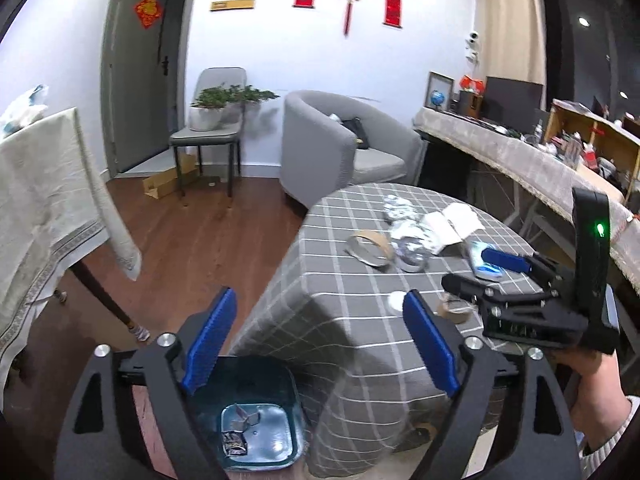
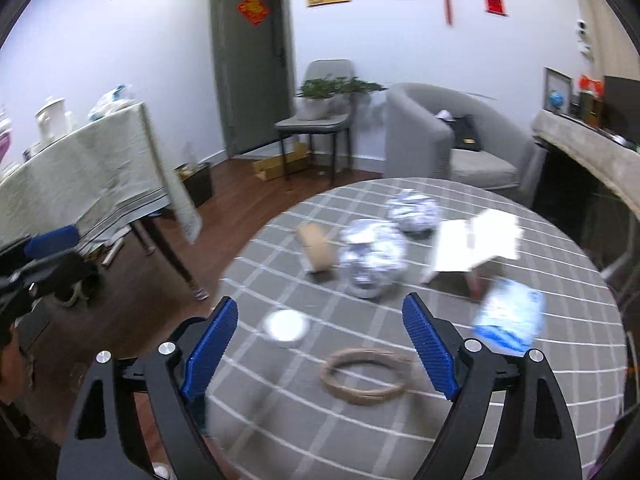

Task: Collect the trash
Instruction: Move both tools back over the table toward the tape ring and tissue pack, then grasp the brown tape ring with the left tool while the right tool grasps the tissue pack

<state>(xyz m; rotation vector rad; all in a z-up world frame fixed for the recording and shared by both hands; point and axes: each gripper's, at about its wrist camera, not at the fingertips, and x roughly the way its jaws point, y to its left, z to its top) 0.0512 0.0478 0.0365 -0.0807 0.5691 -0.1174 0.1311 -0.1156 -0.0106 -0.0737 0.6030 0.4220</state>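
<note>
A round table with a grey checked cloth point(image 1: 340, 300) point(image 2: 420, 400) bears trash: a brown tape roll point(image 1: 370, 248) point(image 2: 316, 252), two crumpled foil balls point(image 2: 374, 260) point(image 2: 412, 208), white folded paper point(image 1: 448, 222) point(image 2: 476, 244), a blue-white packet point(image 2: 510, 316), a thin cardboard ring point(image 2: 366, 376) and a small white disc point(image 2: 285, 323). A blue bin point(image 1: 260, 428) with a few scraps stands on the floor by the table. My left gripper point(image 1: 320, 340) is open and empty above the bin and table edge. My right gripper point(image 2: 320, 344) point(image 1: 480, 268) is open and empty over the table, just before the ring.
A second table with a pale cloth point(image 1: 44, 200) point(image 2: 92, 172) stands to the left. A grey armchair point(image 1: 340, 148), a chair with a potted plant point(image 1: 212, 120) and a cardboard box point(image 1: 168, 180) stand at the back. A long cluttered counter point(image 1: 540, 152) runs along the right.
</note>
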